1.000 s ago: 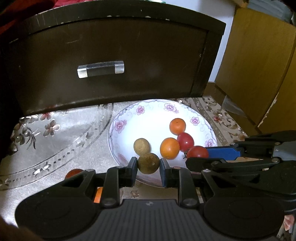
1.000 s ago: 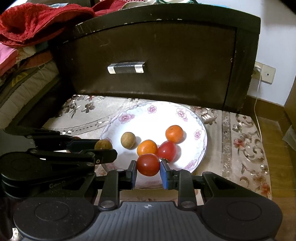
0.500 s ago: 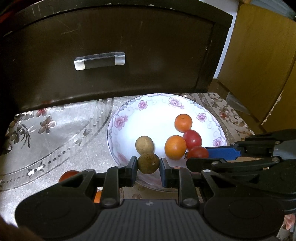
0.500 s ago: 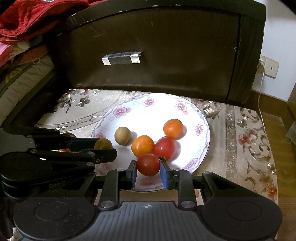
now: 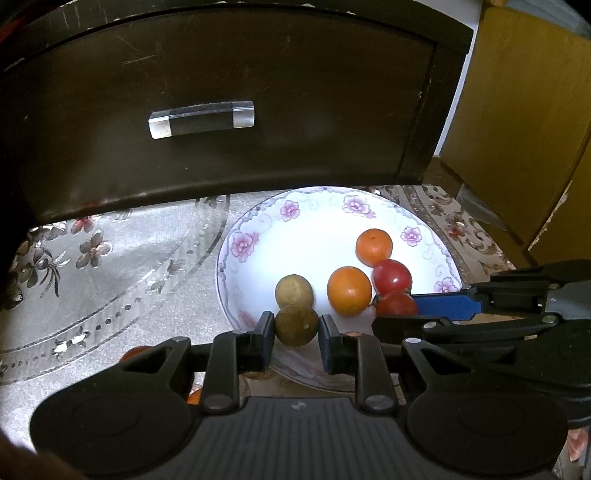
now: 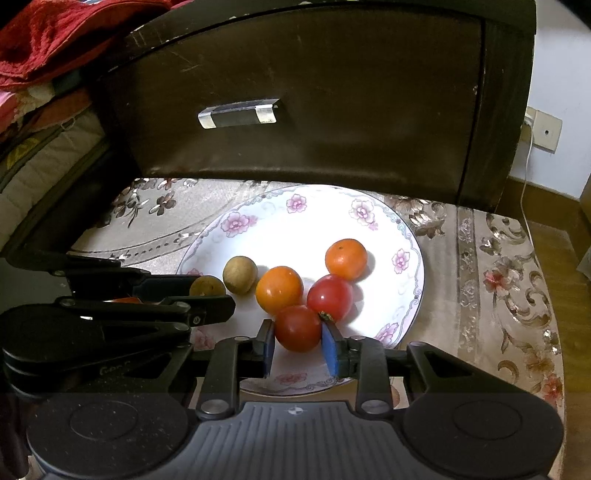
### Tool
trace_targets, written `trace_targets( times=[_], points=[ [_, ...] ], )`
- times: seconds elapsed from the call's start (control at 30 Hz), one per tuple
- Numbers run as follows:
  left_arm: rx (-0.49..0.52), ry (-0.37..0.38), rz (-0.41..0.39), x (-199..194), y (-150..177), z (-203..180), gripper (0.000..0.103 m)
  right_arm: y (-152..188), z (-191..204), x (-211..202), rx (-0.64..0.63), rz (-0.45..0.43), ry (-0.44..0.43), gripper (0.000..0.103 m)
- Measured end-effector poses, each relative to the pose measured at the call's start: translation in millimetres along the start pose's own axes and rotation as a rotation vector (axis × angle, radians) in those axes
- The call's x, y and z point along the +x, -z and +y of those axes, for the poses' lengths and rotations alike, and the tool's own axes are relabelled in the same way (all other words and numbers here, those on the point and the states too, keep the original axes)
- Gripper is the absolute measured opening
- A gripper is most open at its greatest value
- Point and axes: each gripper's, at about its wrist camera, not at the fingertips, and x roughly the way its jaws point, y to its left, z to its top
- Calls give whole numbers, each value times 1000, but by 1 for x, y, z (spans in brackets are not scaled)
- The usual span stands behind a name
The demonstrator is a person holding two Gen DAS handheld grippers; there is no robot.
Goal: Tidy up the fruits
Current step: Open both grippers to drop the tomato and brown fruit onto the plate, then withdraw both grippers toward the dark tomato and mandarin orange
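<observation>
A white floral plate (image 5: 317, 221) (image 6: 384, 229) holds a brown longan (image 5: 294, 291) (image 6: 240, 275), two oranges (image 5: 349, 291) (image 5: 373, 246) and a red tomato (image 5: 392, 276) (image 6: 330, 297). My left gripper (image 5: 296, 326) is shut on a second brown longan (image 5: 296, 325) just over the plate's near rim. My right gripper (image 6: 297, 328) is shut on a second red tomato (image 6: 297, 328) over the plate, touching the other tomato. Each gripper shows in the other's view, the left (image 6: 207, 291) and the right (image 5: 413, 306).
A dark wooden drawer front (image 5: 221, 92) with a clear handle (image 5: 201, 119) stands right behind the plate. The plate rests on a floral cloth (image 6: 498, 277). Orange-red fruit (image 5: 135, 352) lies partly hidden under my left gripper. Red cloth (image 6: 55, 33) lies at the upper left. A yellow cabinet (image 5: 517, 110) stands at the right.
Both grippers have moved forward and down toward the plate with their fruits still held. The fruits on the plate have not moved.
</observation>
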Motion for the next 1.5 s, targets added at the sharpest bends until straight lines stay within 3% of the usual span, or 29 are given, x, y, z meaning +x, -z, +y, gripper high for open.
trace_targets(
  times=[0.57, 1.1, 1.5],
  points=[
    [-13, -6, -28, -10, -1, 2, 37, -2, 0, -7, -13, -29, 12, 31],
    [-57, -27, -117, -59, -6, 13, 42, -12, -1, -36, 33, -135, 15, 36],
    [-61, -89, -88, -85, 16, 34, 43, 8, 42, -41, -69, -91, -96, 37]
  ],
)
